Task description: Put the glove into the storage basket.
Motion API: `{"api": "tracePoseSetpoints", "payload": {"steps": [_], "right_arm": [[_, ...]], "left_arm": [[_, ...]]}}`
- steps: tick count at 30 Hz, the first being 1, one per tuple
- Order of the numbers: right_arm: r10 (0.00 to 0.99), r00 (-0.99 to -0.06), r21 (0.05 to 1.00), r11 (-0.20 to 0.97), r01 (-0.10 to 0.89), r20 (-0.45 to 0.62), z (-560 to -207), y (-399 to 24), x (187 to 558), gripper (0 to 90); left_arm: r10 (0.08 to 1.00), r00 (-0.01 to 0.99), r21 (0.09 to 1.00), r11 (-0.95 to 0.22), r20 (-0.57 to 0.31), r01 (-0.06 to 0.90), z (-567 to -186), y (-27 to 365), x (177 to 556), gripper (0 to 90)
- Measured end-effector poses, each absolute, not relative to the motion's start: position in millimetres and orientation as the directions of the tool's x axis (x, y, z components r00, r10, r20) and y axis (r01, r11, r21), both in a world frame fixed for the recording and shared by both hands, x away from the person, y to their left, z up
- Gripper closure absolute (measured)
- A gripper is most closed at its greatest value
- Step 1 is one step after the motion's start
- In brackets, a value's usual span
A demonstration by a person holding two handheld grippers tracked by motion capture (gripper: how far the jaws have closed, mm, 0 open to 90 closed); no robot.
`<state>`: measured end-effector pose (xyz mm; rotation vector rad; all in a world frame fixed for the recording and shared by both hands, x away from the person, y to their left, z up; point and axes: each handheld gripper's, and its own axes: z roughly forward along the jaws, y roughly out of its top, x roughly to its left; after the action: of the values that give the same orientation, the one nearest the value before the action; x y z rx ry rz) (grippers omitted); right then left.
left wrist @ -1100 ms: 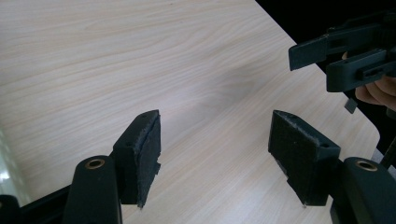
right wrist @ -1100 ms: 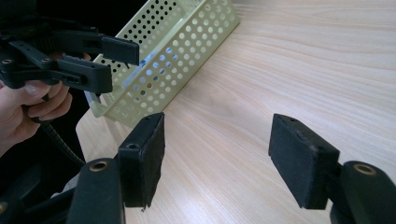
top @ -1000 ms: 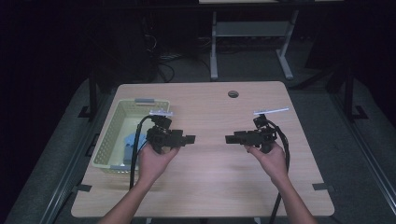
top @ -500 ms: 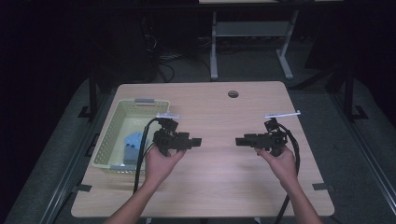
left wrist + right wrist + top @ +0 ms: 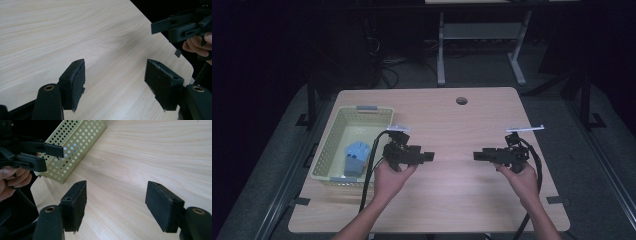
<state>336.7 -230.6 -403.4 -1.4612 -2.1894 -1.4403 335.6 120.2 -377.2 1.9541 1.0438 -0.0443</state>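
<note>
My left gripper (image 5: 429, 156) hangs just above the wooden table (image 5: 452, 200), left of centre, with its jaws pointing right. My right gripper (image 5: 478, 155) faces it from the right, jaws pointing left, and a gap of bare table lies between the two tips. In the left gripper view my left gripper (image 5: 115, 81) is open with nothing between its pads, and the right gripper (image 5: 162, 26) shows at the top right. The right gripper view shows my right gripper (image 5: 116, 200) open over bare wood, the left gripper (image 5: 50, 155) at the upper left.
A yellow-green perforated basket (image 5: 331, 142) stands at the table's left edge, with a blue object (image 5: 355, 154) in its near half. Its wall (image 5: 77, 147) shows in the right gripper view. A cable hole (image 5: 461, 100) sits near the far edge. A metal stand (image 5: 441, 45) rises behind the table.
Both hands have shifted to the right and slightly toward the person, the right one farther. The gap between the two tips has widened.
</note>
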Motion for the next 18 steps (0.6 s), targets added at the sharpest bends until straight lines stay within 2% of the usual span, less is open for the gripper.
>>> {"api": "tracePoseSetpoints", "payload": {"steps": [18], "right_arm": [[0.650,-0.498,0.621,0.051,0.782,0.574,-422.8,-250.4,319.9,31.8]], "left_arm": [[0.620,0.665,0.695,-0.256,-0.415,0.672,-389.7,105.5,325.9,31.5]]}}
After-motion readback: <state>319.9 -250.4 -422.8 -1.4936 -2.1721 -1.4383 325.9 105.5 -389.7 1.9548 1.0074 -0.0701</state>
